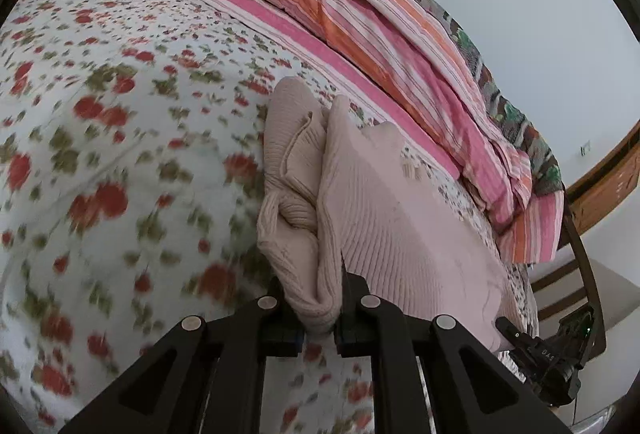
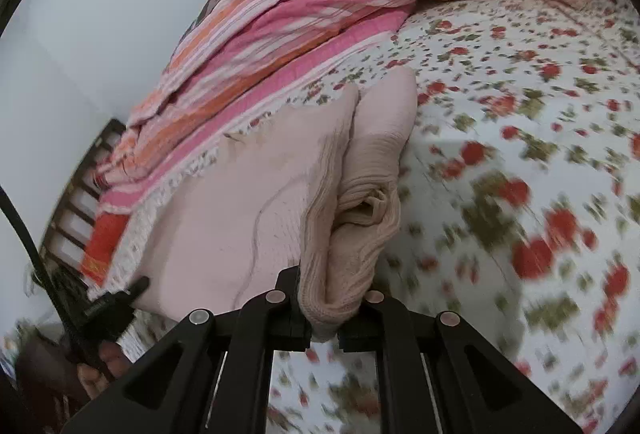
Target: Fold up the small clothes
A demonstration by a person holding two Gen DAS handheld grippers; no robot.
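Observation:
A pale pink ribbed knit garment (image 1: 384, 218) hangs stretched between my two grippers above the flowered bedsheet (image 1: 120, 137). My left gripper (image 1: 320, 318) is shut on one bunched edge of it, the cloth pinched between the black fingers. In the right wrist view the same knit garment (image 2: 240, 193) spreads to the left, and my right gripper (image 2: 324, 322) is shut on its other bunched edge. The right gripper (image 1: 540, 354) shows at the lower right of the left wrist view. At the lower left of the right wrist view the left gripper (image 2: 108, 306) appears with the person's hand (image 2: 104, 362) on it.
A rumpled pink and orange striped quilt (image 1: 320, 5) lies along the far side of the bed, also the striped quilt (image 2: 300, 5) in the right wrist view. A wooden headboard (image 1: 608, 173) and a dark slatted frame (image 2: 76, 201) border the bed. A plain pale wall stands behind.

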